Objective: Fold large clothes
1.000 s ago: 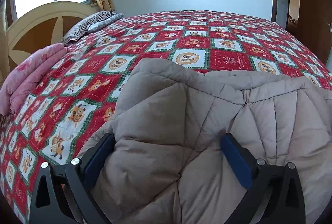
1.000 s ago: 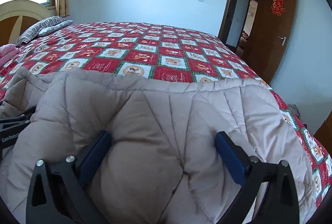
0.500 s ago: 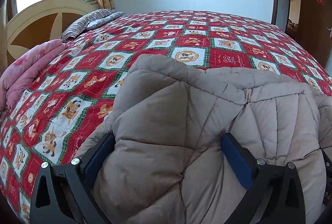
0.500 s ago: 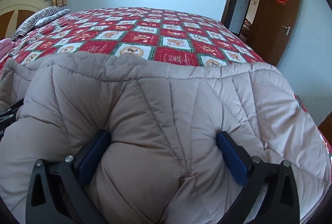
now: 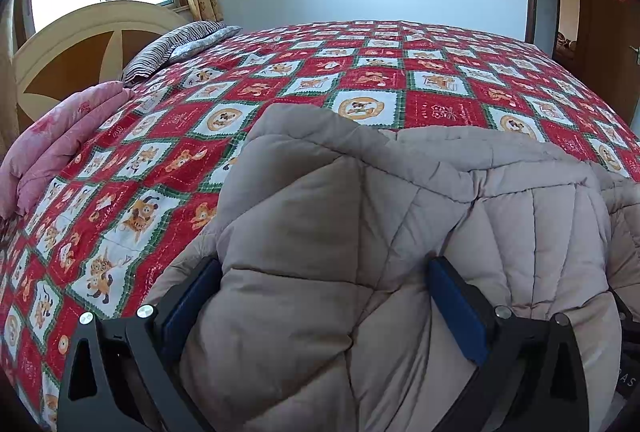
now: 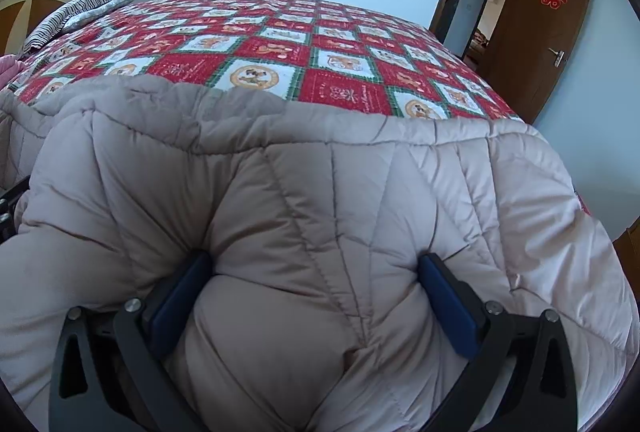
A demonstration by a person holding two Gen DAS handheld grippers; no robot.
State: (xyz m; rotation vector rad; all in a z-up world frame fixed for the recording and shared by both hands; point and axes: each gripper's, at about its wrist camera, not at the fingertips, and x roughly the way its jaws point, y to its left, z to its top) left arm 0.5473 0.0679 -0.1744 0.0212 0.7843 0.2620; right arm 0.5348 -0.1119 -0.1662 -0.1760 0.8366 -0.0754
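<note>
A large beige quilted padded garment (image 5: 360,216) lies on the near part of the bed, bunched and puffy; it also fills the right wrist view (image 6: 320,200). My left gripper (image 5: 324,292) has its blue-padded fingers (image 5: 456,312) wide apart with a thick fold of the garment bulging between them. My right gripper (image 6: 316,292) stands the same way, its fingers (image 6: 448,308) pressed into a bulging fold. The right gripper's body shows at the right edge of the left wrist view (image 5: 628,352).
The bed carries a red, white and green patchwork cover (image 5: 400,88). A folded pink quilt (image 5: 60,144) and a striped pillow (image 5: 176,48) lie by the headboard (image 5: 80,44) on the left. An open brown door (image 6: 552,32) stands at the right.
Both grippers have moved forward over the bed with the garment. The garment's far edge has advanced and covers more of the patchwork cover. The fingers' spread is unchanged.
</note>
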